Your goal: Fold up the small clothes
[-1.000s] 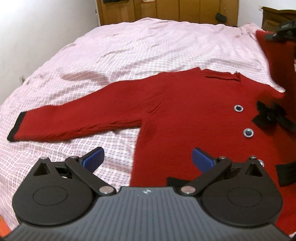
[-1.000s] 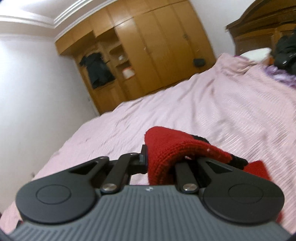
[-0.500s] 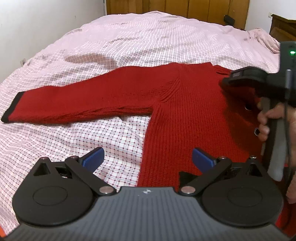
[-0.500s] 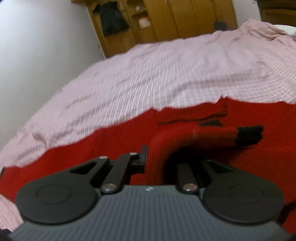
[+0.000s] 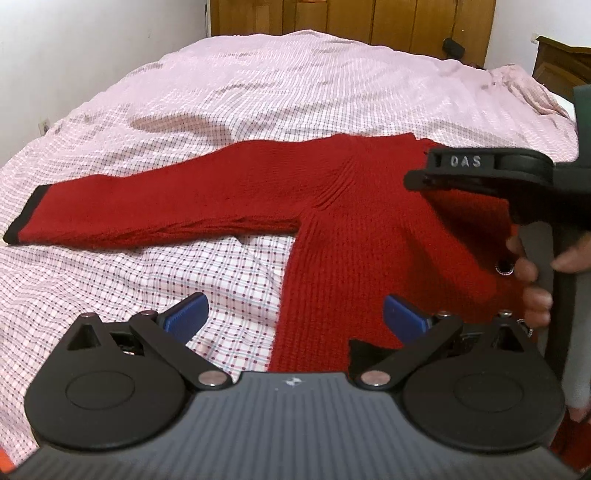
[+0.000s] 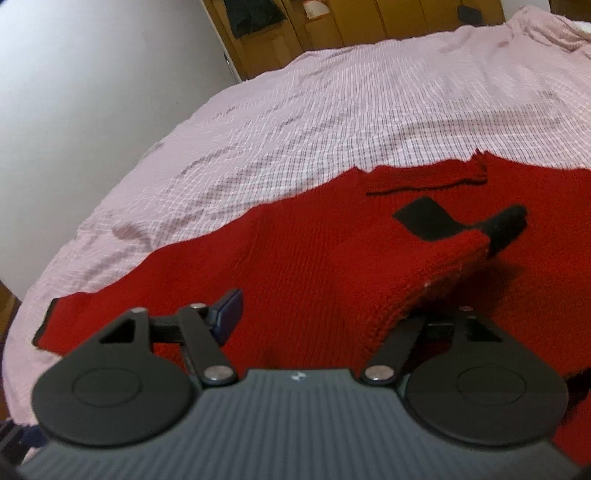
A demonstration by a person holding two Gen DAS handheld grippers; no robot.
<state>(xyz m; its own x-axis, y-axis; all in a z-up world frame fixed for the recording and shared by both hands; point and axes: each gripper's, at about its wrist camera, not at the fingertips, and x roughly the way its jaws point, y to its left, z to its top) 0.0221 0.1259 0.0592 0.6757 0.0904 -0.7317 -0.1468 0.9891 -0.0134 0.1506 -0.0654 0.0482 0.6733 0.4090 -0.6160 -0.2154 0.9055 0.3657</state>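
Observation:
A red knit cardigan [image 5: 343,221] with black cuffs and buttons lies flat on the bed. Its left sleeve [image 5: 147,210] stretches out to the left, ending in a black cuff [image 5: 26,218]. My left gripper [image 5: 295,317] is open and empty, hovering over the cardigan's lower left edge. My right gripper [image 6: 332,314] is open; the right sleeve [image 6: 424,266] with its black cuff [image 6: 506,225] lies folded across the cardigan's body and drapes over the right finger. The right gripper also shows in the left wrist view [image 5: 480,173], over the cardigan's chest.
The bed has a pink checked sheet [image 5: 280,96] with wrinkles. A white wall [image 5: 74,55] runs along the left. Wooden wardrobes [image 5: 369,18] stand behind the bed, and a dark wooden piece [image 5: 565,62] is at the far right.
The right gripper brought the right sleeve down across the cardigan's body and opened, letting go of it. The left gripper shifted slightly and stayed open.

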